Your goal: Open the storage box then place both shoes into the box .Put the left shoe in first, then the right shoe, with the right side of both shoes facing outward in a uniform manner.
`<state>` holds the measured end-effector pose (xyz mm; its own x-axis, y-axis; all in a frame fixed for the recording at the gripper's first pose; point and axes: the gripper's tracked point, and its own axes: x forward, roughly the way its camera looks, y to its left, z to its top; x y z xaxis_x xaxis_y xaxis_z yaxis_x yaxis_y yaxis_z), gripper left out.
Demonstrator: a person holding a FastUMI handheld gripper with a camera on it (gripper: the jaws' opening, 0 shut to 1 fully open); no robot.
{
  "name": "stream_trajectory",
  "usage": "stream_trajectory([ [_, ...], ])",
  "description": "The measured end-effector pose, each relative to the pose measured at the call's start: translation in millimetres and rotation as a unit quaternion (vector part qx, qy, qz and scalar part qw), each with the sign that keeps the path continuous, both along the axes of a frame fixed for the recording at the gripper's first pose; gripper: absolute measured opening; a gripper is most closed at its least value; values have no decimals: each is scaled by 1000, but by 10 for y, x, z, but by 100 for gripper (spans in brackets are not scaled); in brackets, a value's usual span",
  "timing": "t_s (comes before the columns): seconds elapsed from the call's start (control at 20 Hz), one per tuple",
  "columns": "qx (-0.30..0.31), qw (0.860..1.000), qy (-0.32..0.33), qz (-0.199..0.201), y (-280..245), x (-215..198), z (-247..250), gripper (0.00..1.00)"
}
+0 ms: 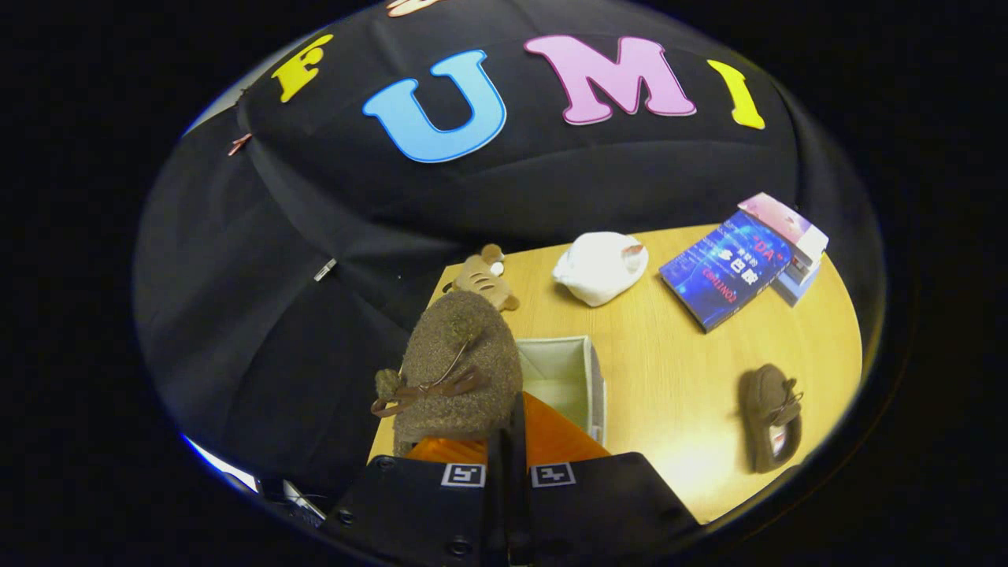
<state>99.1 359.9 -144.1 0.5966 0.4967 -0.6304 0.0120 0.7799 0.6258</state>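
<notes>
The gripper is seen clenched on a fuzzy brown slipper-style shoe with a brown lace bow; the two fingers are drawn almost together, with only a thin gap between them. The shoe's edge appears pinched there, though the exact contact is hidden by the shoe body. The held shoe is raised with its toe pointing away from the fingers, and its bow is seen on the upper face. It hangs over the left rim of the storage box.

A pale grey fabric storage box with an open top is located just ahead of the fingers, partly covered by the held shoe. Its light interior is visible and nothing can be made out inside the exposed part. An orange surface is seen between the fingers and the box; what it belongs to cannot be told.

A second brown shoe with a lace bow lies on the light wooden table, well apart from the box, to its right.

Beyond the box, a small tan plush toy is placed near the table's far left corner. A white rounded object sits to its right. A blue printed carton lies further right, touching a smaller pink and white box.
</notes>
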Motion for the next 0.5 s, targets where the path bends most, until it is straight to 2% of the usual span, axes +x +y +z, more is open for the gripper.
stream_trajectory([
  [0.2, -30, 999, 37, -13, 375, -85, -396, 6],
  [0.35, -28, 997, 63, -16, 659, -148, -616, 6],
  [0.5, -43, 996, 78, -27, 733, -170, -797, 6],
])
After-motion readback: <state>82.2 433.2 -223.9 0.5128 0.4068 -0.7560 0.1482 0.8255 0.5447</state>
